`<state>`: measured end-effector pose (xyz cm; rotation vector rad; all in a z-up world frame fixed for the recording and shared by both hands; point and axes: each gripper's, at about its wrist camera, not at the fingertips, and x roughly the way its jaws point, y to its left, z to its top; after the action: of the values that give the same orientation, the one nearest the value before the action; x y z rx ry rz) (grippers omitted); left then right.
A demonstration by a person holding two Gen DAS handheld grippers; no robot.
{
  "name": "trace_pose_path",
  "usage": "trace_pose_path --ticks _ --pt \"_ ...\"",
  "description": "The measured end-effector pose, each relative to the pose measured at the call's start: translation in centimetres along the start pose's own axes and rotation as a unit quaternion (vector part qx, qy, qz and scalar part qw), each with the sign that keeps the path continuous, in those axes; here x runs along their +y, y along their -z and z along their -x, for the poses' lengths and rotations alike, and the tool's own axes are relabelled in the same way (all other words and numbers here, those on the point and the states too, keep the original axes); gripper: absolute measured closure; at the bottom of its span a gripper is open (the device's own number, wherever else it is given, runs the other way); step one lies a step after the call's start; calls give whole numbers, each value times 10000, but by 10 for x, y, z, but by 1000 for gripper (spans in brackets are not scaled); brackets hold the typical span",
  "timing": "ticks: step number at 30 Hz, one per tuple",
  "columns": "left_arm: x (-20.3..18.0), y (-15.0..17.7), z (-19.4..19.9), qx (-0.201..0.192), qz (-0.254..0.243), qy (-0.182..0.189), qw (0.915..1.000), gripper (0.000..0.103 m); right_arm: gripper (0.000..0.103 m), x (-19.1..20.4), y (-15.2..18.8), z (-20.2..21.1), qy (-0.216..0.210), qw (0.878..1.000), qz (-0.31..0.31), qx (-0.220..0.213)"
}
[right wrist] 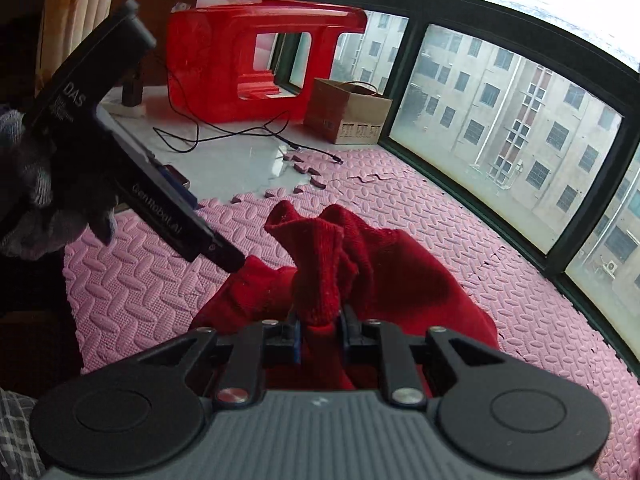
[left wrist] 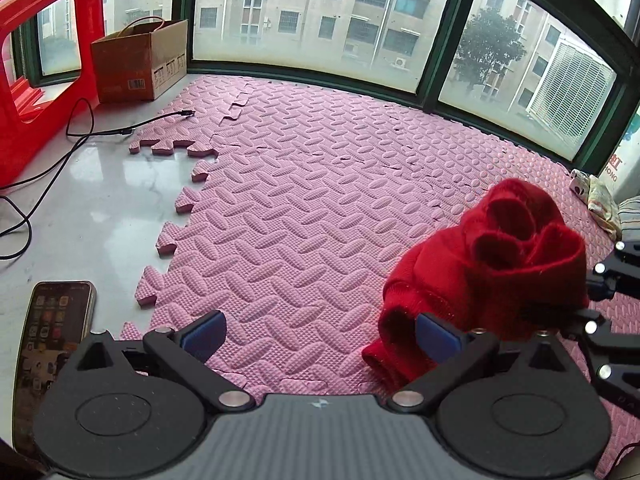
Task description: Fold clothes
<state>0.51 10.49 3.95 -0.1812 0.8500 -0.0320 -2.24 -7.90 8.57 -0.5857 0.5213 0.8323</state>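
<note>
Right gripper (right wrist: 320,330) clenches the bunched red sweater (right wrist: 384,276) above the pink mat (right wrist: 500,216), left gripper (left wrist: 318,334) gapes beside it; spreading comes next.

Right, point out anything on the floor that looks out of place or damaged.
The pink foam mat is coming apart near the window: one tile edge is lifted and loose puzzle-tooth pieces lie on the bare floor. A black cable trails across it, and a phone lies beside the mat.
</note>
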Motion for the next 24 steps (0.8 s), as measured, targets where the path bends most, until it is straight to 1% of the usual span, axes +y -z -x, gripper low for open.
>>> trace_pose_path --ticks 3,4,6,10,11,12,15,19,20,22,24 --pt "5 -7 7 -157 94 -45 9998 1 86 20 7 -9 -25 9988 455 167" --pt "6 -10 10 -205 124 -36 9997 1 86 26 9 -11 -9 9985 513 174" --pt "6 -17 15 -327 149 -34 9993 1 80 28 11 -15 -61 9986 473 229" --pt "-1 -29 25 -580 82 43 9983 1 76 25 11 -6 -192 9995 220 155" --pt "-3 -31 26 -621 78 66 9980 1 69 21 11 -3 -340 9993 102 128" --pt "-5 -32 27 -644 67 89 9979 1 65 16 10 1 -487 9988 -19 100" --pt "-9 -34 29 -697 71 152 9974 1 67 -1 4 18 -879 9944 -570 -103" --pt "-14 -32 30 -734 90 312 9968 2 68 -21 -2 38 -1061 9875 -1102 -384" --pt "-15 -31 30 -729 67 375 9966 3 68 -26 -3 40 -1083 9853 -1255 -420" --pt "-20 -28 31 -695 -17 445 9966 6 68 -30 -3 36 -909 9871 -1266 -374" --pt "-24 -24 32 -646 -110 557 9963 14 72 -32 -3 26 -813 9880 -1290 -250"
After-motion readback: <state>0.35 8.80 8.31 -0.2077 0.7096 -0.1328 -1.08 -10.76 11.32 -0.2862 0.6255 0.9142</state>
